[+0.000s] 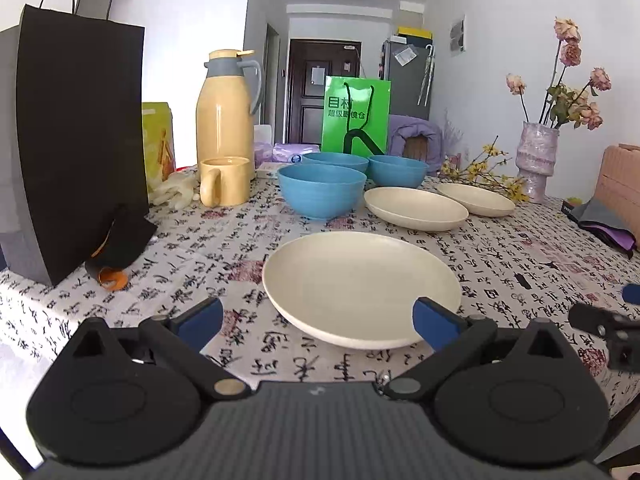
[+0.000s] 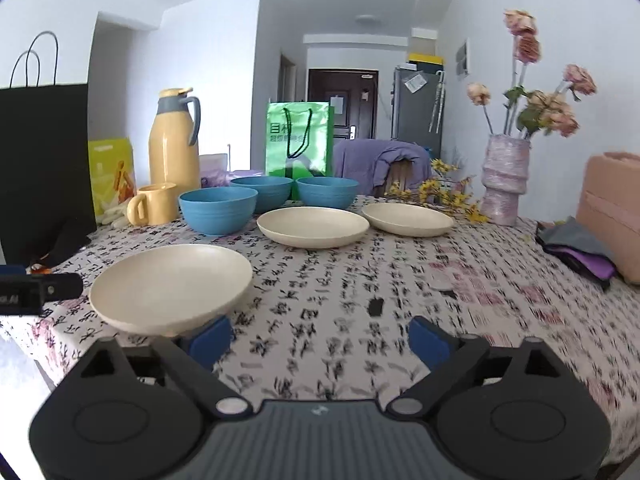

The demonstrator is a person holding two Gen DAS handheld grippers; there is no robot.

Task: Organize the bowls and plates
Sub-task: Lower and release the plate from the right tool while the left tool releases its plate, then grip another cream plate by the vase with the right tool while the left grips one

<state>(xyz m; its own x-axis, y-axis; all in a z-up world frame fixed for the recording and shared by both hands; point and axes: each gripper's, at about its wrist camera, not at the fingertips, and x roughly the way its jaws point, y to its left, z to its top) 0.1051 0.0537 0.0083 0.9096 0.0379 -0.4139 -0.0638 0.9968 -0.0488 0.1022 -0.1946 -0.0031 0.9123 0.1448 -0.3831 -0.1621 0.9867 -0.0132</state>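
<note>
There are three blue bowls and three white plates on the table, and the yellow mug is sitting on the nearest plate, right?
Not quite. The yellow mug stands on the tablecloth beside the yellow jug, not on the nearest plate. The left wrist view shows it. Three blue bowls and three white plates is right.

3 cream plates and 3 blue bowls sit upright and empty on the patterned tablecloth. The near plate (image 1: 362, 288) lies alone, well apart from the rest. Farther back, the middle plate (image 1: 416, 208) and the right plate (image 1: 476, 199) lie side by side, just apart. The near bowl (image 1: 322, 191) stands left of them, with the 2 far bowls (image 1: 335, 162) (image 1: 397, 170) close behind it
</note>
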